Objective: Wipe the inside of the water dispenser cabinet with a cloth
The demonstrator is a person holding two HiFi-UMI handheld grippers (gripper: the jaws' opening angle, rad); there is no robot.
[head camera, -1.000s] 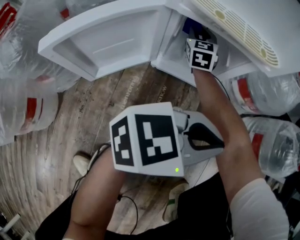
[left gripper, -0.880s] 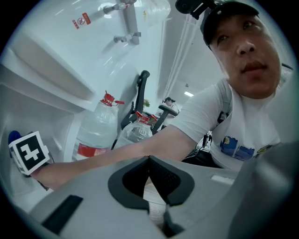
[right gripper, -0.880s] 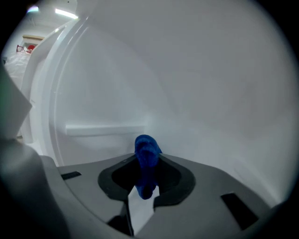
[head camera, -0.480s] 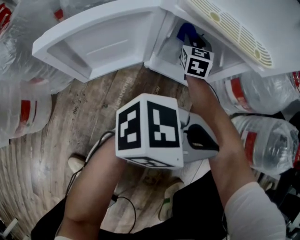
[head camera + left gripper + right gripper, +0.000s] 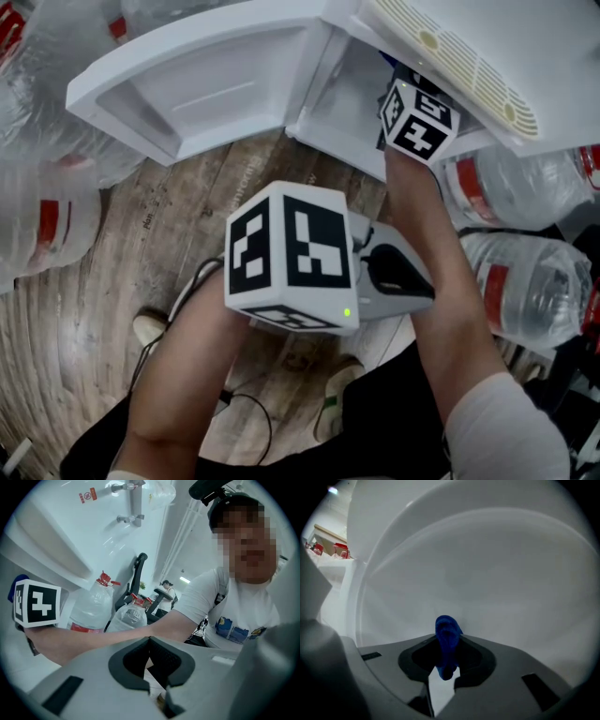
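Note:
The white water dispenser cabinet (image 5: 330, 133) stands with its door (image 5: 202, 84) swung open to the left. My right gripper (image 5: 447, 662) reaches inside it, shut on a blue cloth (image 5: 447, 637) bunched between its jaws and facing the white inner wall (image 5: 487, 573). In the head view only its marker cube (image 5: 418, 118) shows at the cabinet mouth, and the cloth is hidden under the dispenser top. My left gripper (image 5: 150, 641) is held back near the person's body, jaws together with nothing in them. Its cube (image 5: 291, 258) fills the middle of the head view.
Large water bottles lie on the wooden floor (image 5: 159, 244) at the left (image 5: 47, 220) and at the right (image 5: 525, 281), close beside the cabinet. The person's shoes (image 5: 150, 325) and a cable are below. The right forearm (image 5: 108, 641) crosses in front of the left gripper.
The right gripper has shifted to the right and deeper into the cabinet, and the blue cloth has gone out of the head view. The left gripper has barely moved.

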